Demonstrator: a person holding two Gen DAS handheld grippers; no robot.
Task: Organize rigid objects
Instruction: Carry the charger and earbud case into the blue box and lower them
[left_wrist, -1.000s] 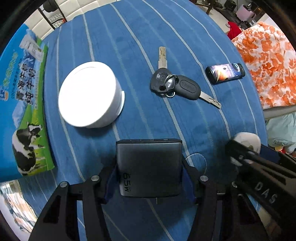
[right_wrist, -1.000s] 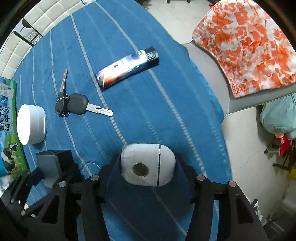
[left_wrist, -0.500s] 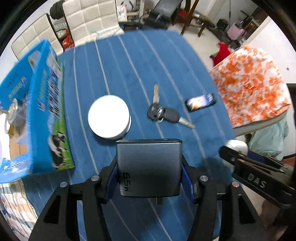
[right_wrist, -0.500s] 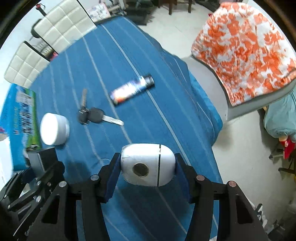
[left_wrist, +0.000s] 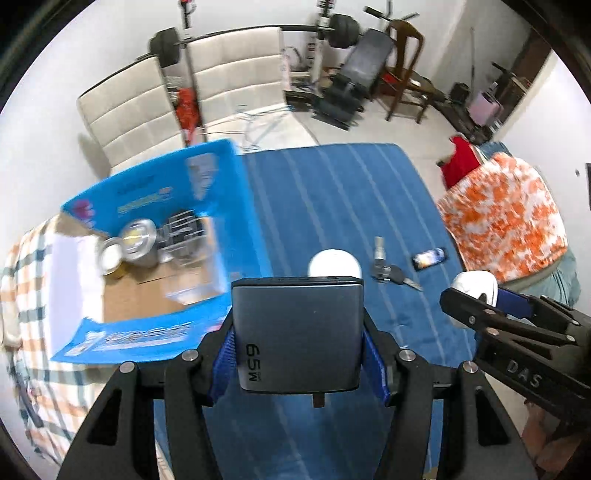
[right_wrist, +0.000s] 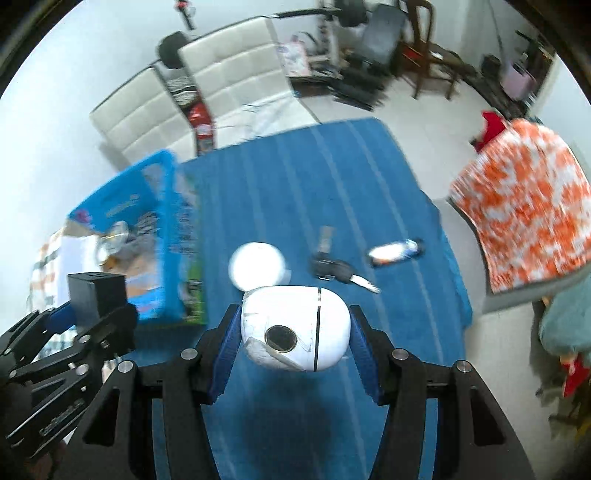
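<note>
1. A blue cloth with pale stripes is covering the table, and its far edge is falling off toward a white tiled floor; cream padded chairs, a barbell on a weight bench and a wooden chair are standing beyond it.
2. An orange-and-white patterned fabric is lying off the table's right edge.
3. An open blue carton is sitting at the cloth's left edge, with metal tins inside.
4. The left gripper is clenching a grey 65 W charger above the near cloth, just beside the carton.
5. The right gripper is grasping a white rounded case above the near cloth.
6. A white round container, a bunch of keys and a lighter are lying apart in mid-cloth; the far stripes are lying bare.
</note>
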